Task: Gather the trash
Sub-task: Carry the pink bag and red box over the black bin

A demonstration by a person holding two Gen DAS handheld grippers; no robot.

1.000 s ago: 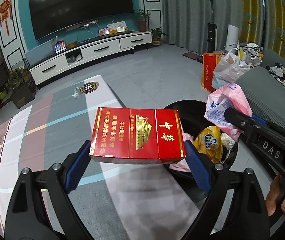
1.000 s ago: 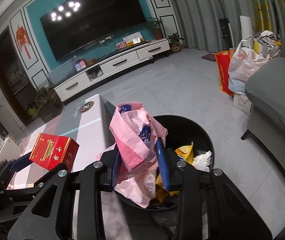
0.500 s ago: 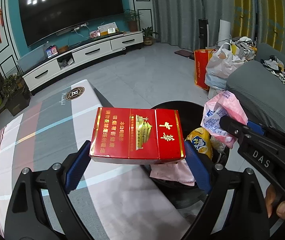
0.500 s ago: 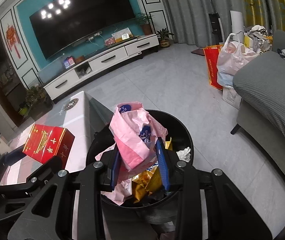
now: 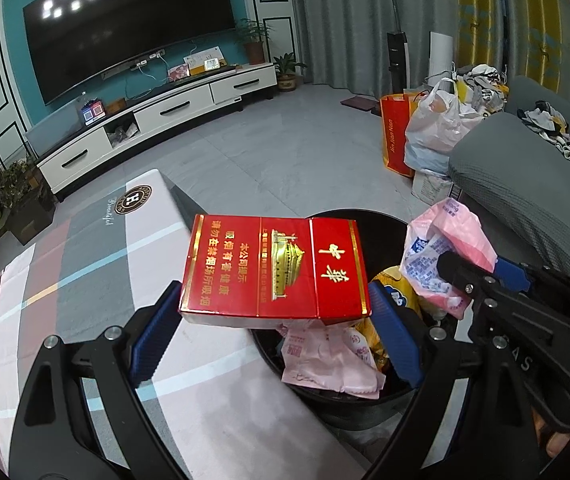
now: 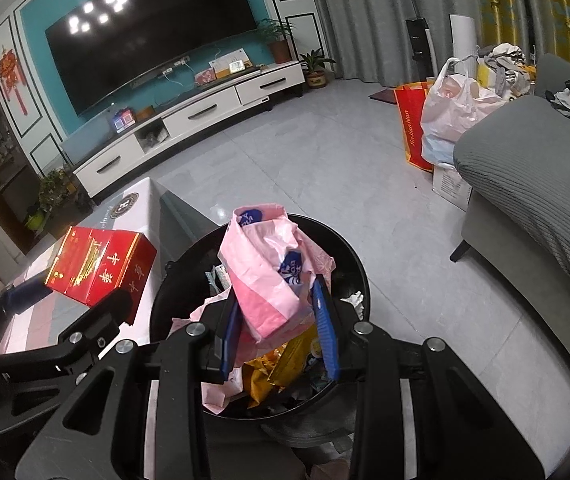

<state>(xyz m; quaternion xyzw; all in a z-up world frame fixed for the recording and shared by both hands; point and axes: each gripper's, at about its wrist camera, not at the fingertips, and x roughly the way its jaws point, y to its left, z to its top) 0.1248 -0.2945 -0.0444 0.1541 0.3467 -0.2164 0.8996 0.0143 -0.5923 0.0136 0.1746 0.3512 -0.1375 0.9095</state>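
My left gripper (image 5: pixel 275 308) is shut on a wide red cigarette carton (image 5: pixel 273 266), held flat over the near rim of a black round trash bin (image 5: pixel 349 224) at the table's edge. The carton (image 6: pixel 101 266) also shows at the left in the right wrist view. My right gripper (image 6: pixel 279 316) is shut on a crumpled pink plastic bag (image 6: pixel 271 270) directly above the bin (image 6: pixel 349 252). The bin holds pink paper, yellow wrappers and white tissue. In the left wrist view the right gripper (image 5: pixel 481 280) and its pink bag (image 5: pixel 445 248) are at the right.
A table with a striped pink, grey and white cloth (image 5: pixel 85 264) lies left of the bin. A grey sofa (image 6: pixel 537 184) stands at the right, with a red bag (image 6: pixel 413 128) and a white plastic bag (image 6: pixel 453 116) behind it. A TV cabinet (image 6: pixel 189 124) lines the far wall.
Both grippers have shifted toward the bin, which now sits closer and lower in both views. The carton now overlaps the bin's near rim. Both grips are unchanged.
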